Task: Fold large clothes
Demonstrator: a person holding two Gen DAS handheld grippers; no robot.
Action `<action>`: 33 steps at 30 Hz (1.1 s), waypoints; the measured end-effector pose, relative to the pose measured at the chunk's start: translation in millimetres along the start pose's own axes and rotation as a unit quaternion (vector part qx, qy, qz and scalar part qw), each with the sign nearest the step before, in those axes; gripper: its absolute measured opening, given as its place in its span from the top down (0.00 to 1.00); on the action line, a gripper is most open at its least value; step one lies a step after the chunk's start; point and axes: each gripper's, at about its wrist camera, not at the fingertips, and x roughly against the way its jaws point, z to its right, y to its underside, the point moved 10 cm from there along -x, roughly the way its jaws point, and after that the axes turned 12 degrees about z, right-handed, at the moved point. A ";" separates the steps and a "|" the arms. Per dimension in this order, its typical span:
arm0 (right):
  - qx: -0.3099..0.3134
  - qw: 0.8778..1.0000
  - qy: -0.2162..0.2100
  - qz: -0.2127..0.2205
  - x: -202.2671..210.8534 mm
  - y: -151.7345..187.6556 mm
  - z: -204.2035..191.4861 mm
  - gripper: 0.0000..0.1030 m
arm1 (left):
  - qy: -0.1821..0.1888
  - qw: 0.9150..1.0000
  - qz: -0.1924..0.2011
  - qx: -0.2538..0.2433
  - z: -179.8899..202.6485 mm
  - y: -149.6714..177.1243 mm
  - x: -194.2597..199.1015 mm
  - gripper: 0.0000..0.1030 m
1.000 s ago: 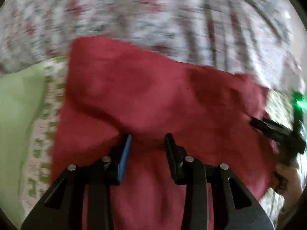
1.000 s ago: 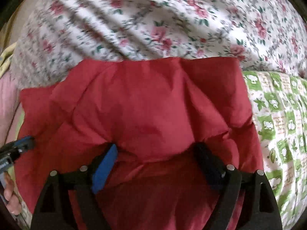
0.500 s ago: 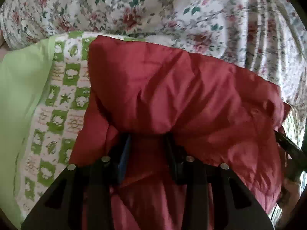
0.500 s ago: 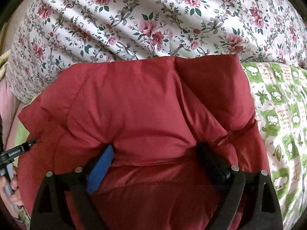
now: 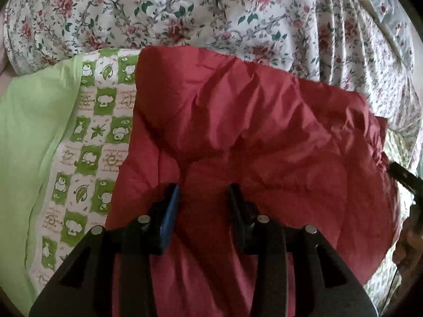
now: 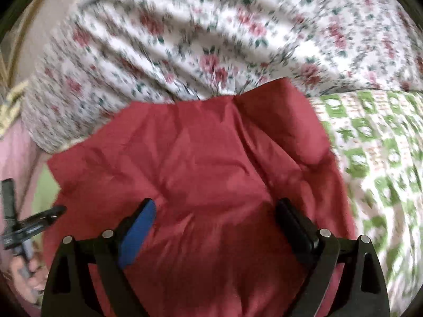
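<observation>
A puffy dark red garment lies folded over on the bed; it also fills the middle of the right wrist view. My left gripper stands open over its near part, jaws apart with red cloth between and under them. My right gripper is wide open above the garment, blue pad on the left finger, nothing held. The right gripper's tip shows at the right edge of the left wrist view. The left gripper shows at the left edge of the right wrist view.
A green-and-white checked sheet with a plain light-green band lies under the garment; it also shows in the right wrist view. A bunched floral quilt rises behind the garment. A person's hand is at the right.
Both grippers have drawn back from the fold and lifted, so their fingertips show clear of the red cloth. The right wrist view now blurs with motion.
</observation>
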 end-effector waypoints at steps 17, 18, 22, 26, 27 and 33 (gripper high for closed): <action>-0.069 0.997 0.017 -0.025 74.7 33.1 88.6 0.09 | 0.064 0.993 0.014 0.096 -49.9 20.5 57.6 0.23; -0.075 0.997 0.012 -0.026 74.2 34.5 89.6 0.09 | 0.068 0.992 0.009 0.102 -50.9 22.9 58.2 0.23; -0.101 0.994 -0.008 -0.041 65.0 42.2 93.5 0.09 | 0.082 0.988 -0.019 0.126 -58.3 34.1 45.7 0.23; -0.130 0.989 -0.026 -0.059 52.1 51.6 96.8 0.09 | 0.123 0.980 -0.033 0.150 -56.4 38.3 32.6 0.20; -0.142 0.987 -0.032 -0.066 47.2 55.0 97.9 0.08 | 0.135 0.977 -0.039 0.158 -55.5 39.2 27.2 0.20; -0.204 0.972 -0.072 -0.096 21.4 66.8 96.7 0.03 | 0.180 0.960 -0.062 0.205 -48.9 38.4 1.9 0.16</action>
